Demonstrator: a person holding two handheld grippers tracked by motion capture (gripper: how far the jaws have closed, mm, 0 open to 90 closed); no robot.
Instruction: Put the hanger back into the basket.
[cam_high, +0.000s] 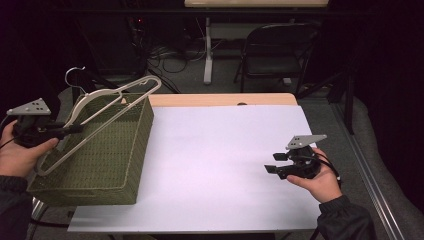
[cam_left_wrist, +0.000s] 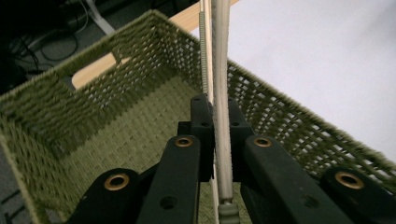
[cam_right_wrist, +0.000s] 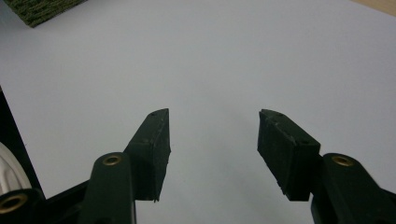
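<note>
The hanger (cam_high: 107, 107) is a pale cream one with a thin metal hook (cam_high: 75, 77) at its top and a long triangular frame; it hangs tilted above the basket (cam_high: 131, 150), its hook end up toward the far left and its lower corner down near the basket's near left rim. The left gripper (cam_high: 75, 129) is clamped on one of the hanger's slim bars, and in the left gripper view the two black jaws press on that bar (cam_left_wrist: 222, 140) from both sides, with a second, thinner ridged bar just beside it. The basket is a green woven box with a cut-out handle in its far wall, and it stands at the left edge of the table (cam_high: 220, 150), its left side over that edge. Its woven floor (cam_left_wrist: 135, 135) is bare where the left gripper view shows it; only the hanger crosses above it. The right gripper (cam_high: 275, 163) sits low near the table's right edge, close to the near right corner, its jaws spread apart with nothing between them over the white tabletop (cam_right_wrist: 210, 60). Between the basket and the right gripper the white top lies open from the far edge to the near edge.
</note>
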